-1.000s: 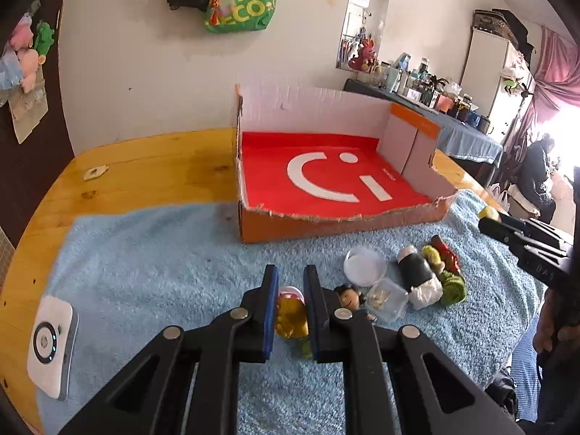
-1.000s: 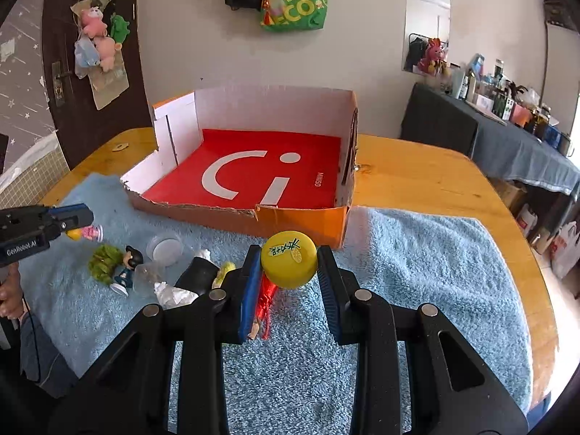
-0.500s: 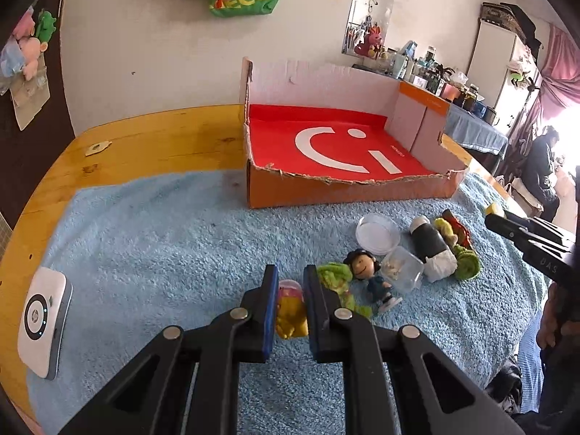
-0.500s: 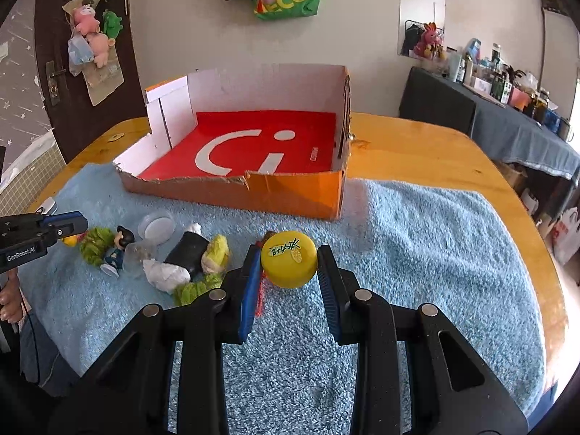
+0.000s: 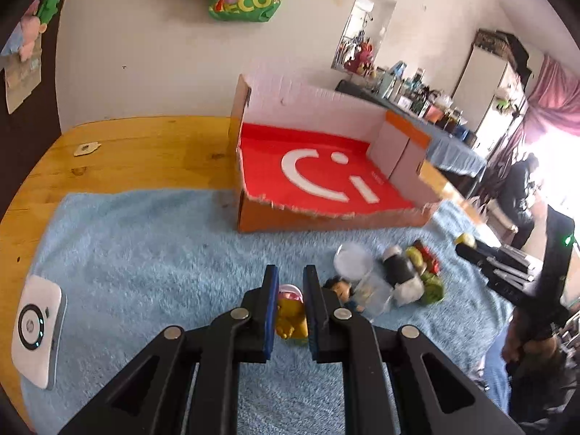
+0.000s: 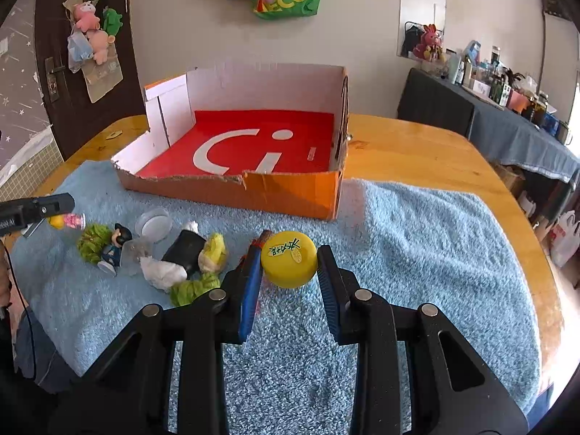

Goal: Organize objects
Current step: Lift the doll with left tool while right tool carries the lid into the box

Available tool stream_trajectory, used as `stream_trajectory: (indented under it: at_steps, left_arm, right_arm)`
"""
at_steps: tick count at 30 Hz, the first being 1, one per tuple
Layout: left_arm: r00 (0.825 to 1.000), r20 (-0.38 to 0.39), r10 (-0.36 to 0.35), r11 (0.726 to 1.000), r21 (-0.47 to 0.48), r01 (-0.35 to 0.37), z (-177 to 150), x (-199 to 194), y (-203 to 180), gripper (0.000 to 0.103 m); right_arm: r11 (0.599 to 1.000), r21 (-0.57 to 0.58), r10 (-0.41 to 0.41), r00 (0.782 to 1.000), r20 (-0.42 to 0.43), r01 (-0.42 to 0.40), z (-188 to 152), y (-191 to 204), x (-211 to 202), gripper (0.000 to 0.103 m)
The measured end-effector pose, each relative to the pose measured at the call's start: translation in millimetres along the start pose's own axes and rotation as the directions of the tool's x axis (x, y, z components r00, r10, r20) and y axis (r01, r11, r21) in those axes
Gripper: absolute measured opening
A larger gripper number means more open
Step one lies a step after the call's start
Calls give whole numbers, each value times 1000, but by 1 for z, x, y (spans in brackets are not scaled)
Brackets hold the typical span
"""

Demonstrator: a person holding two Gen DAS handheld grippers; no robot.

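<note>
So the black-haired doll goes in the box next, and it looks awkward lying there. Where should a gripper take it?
Grip the black-haired doll across its blue body, below the wide round head, coming from above. It lies tipped between the green toy and the clear cup, so side approaches look crowded.

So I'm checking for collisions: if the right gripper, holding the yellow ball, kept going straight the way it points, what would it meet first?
Probably the orange front wall of the cardboard box; only bare blue towel lies between it and the right gripper with its yellow ball. Depth is uncertain.
</note>
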State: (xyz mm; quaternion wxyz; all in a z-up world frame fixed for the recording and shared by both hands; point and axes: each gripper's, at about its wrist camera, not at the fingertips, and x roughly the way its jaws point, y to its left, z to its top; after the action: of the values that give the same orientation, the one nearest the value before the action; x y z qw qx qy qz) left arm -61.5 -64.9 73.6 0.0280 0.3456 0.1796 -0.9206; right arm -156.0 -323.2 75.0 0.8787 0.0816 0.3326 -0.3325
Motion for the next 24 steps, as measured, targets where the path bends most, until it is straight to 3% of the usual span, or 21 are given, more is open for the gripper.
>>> stream_trajectory:
  at_steps: [6,13,20,24]
  left_arm:
    - [999,50,19,1000,0,-19,16,-11,-2,14]
    - [998,55,21,1000,8,-21,21,-11,-7,14]
    - [995,98,10,1000,26,-13,47,-7,-23,14]
    - [989,145,40,997,63,-50,73,3,-32,14]
  right_arm:
    - [1000,-21,20,1000,24,-19,11,-1,-5,29]
    - [999,-30,47,999,27,-46,16,-4,-5,29]
    - [990,-99,102,993,57,-96,47,1,-1,29]
    - [983,-126,139,989,44,-133,75,5,18,29]
